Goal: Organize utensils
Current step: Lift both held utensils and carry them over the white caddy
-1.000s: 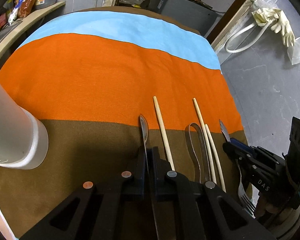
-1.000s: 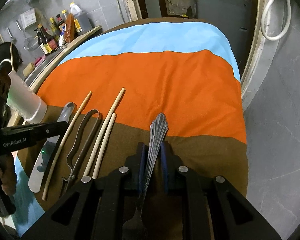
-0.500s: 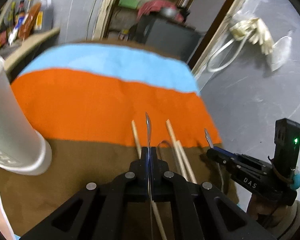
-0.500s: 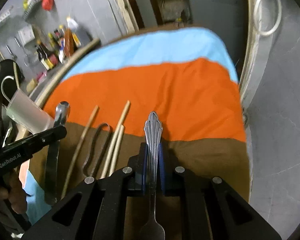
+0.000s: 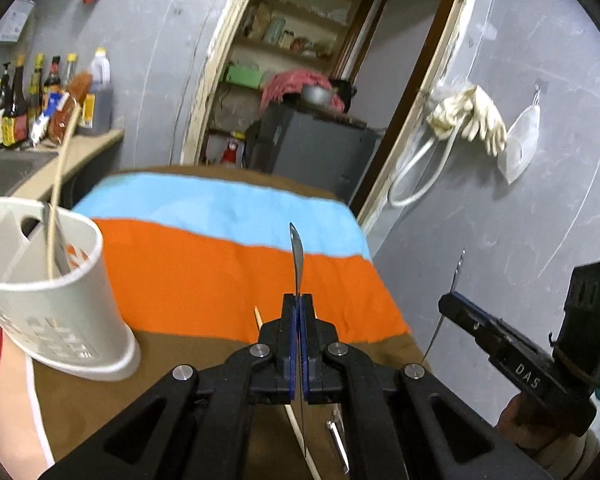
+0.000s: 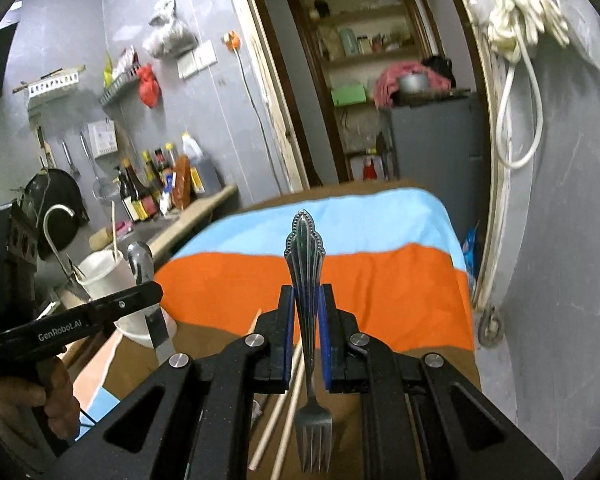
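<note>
My left gripper [image 5: 299, 307] is shut on a table knife [image 5: 297, 257], held edge-on above the striped cloth; the knife also shows in the right wrist view [image 6: 148, 280]. My right gripper [image 6: 306, 300] is shut on a metal fork [image 6: 306, 264], ornate handle pointing forward, tines toward the camera. A white utensil holder [image 5: 56, 304] stands at the left on the table, with a chopstick and another utensil inside. Wooden chopsticks [image 6: 284, 404] lie on the brown band below my right gripper.
The table wears a blue, orange and brown cloth [image 5: 204, 272]. A counter with sauce bottles [image 5: 40, 100] and a sink lies to the left. A grey wall [image 5: 520, 208] is close on the right. A dark cabinet [image 5: 312, 144] stands behind the table.
Both grippers have risen from the table and tilted up, lifting the knife and the fork off the cloth. The holder's open top has come into view at the left.
</note>
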Demonstrator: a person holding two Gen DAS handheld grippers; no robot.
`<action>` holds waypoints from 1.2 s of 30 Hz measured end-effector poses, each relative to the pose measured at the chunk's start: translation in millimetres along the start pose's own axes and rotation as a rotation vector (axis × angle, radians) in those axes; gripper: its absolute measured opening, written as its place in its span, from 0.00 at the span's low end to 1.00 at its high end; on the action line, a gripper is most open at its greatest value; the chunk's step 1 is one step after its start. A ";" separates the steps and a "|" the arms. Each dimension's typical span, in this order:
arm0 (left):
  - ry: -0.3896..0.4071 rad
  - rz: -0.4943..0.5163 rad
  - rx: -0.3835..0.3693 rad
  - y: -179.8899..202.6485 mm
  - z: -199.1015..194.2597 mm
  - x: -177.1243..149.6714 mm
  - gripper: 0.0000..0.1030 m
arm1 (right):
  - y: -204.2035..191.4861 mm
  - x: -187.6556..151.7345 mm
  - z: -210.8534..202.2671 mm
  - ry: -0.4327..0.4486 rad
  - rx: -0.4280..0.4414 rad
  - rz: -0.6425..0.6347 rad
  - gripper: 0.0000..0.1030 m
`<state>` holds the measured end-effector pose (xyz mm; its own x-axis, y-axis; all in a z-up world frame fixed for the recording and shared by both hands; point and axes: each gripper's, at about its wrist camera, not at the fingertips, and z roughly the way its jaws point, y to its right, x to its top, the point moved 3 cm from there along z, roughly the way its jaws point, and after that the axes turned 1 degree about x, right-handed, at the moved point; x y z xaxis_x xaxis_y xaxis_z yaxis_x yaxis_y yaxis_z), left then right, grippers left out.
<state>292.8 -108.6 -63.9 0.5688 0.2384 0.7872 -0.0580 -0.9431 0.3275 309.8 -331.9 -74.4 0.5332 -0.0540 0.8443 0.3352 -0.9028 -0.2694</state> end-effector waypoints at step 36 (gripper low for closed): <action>0.331 -0.052 0.140 -131.2 -148.8 137.1 0.02 | -210.0 120.8 5.8 0.286 0.295 -0.149 0.10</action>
<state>256.3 82.3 78.8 0.2699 0.3273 0.9055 0.0896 -0.9449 0.3149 308.3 -146.3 81.5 0.2396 -0.0858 0.9671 0.6219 -0.7514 -0.2208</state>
